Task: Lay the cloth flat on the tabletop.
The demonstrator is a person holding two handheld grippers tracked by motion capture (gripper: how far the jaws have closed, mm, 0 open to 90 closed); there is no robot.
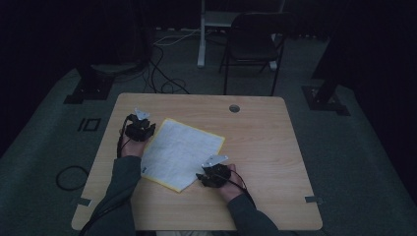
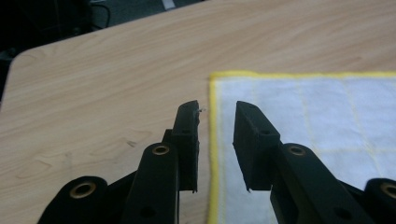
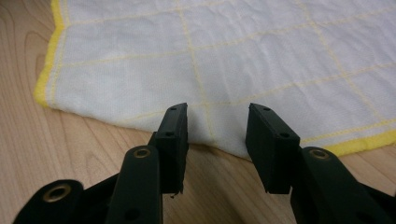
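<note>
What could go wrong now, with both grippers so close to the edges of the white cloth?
1. The left gripper stands open over the yellow hem of the cloth; closing too high would likely miss the flat hem.
2. The right gripper is open at a folded edge; its fingers may catch just one layer.
3. Pulling unevenly could drag the cloth across the table and wrinkle it.

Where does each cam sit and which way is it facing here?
High view: fixed above the person's side, looking forward and down on the table; both forearms enter from below, left claw and right claw at the cloth.
Left gripper view: rides the left claw, looks along its open jaws at the cloth's yellow edge.
Right gripper view: rides the right claw, jaws open over the cloth's near edge.
Shared: all three show the white, yellow-trimmed cloth on the wooden table.
</note>
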